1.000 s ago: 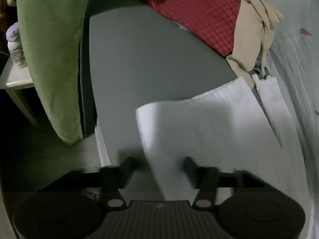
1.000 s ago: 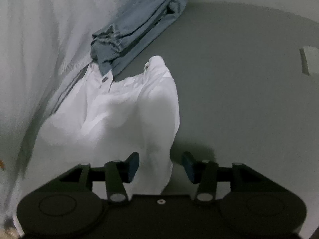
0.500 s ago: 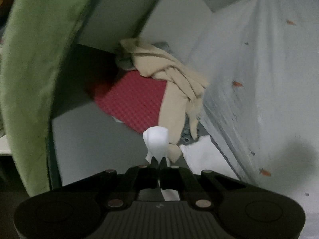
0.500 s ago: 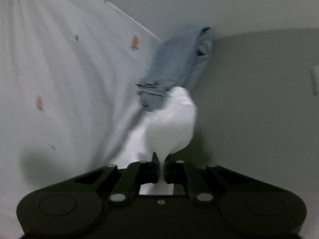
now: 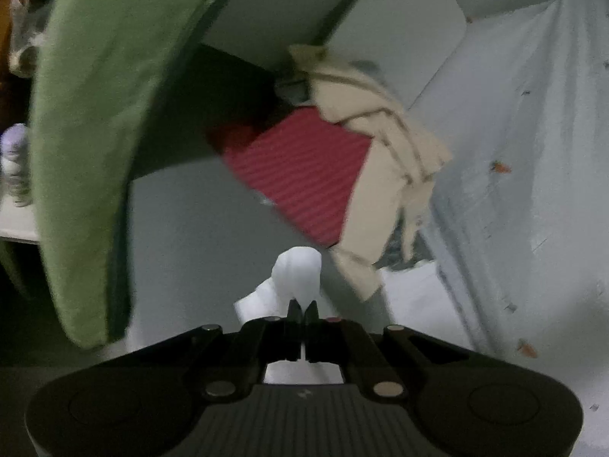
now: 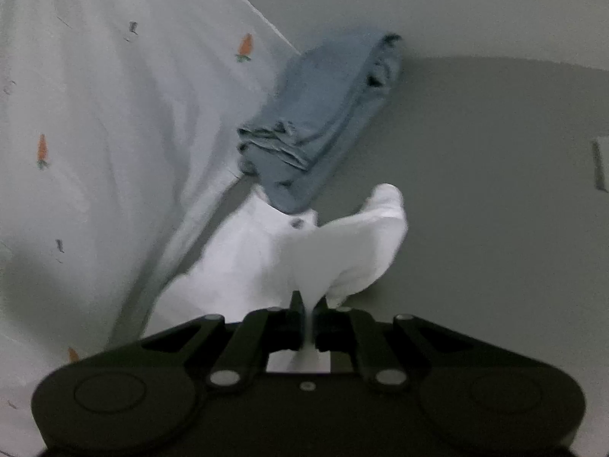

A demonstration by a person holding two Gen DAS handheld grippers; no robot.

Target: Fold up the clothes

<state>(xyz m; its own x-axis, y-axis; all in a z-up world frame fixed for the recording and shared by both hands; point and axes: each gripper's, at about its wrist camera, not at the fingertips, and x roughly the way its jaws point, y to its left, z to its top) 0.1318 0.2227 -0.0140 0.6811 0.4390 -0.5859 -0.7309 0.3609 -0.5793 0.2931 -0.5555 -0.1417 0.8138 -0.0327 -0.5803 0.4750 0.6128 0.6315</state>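
White garment [image 6: 354, 243] now pinched in both grippers.

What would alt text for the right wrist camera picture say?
The right gripper is shut on a bunched white garment over a grey surface. Folded blue jeans lie beyond, beside a carrot-print sheet.

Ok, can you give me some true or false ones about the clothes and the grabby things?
1. The left gripper pinches the white garment. True.
2. The right gripper is open and empty. False: its jaws are shut on the white garment too.
3. The blue jeans lie beyond the white garment. True.
4. The red checked cloth sits on top of the beige garment. False: the beige one lies over the red one.
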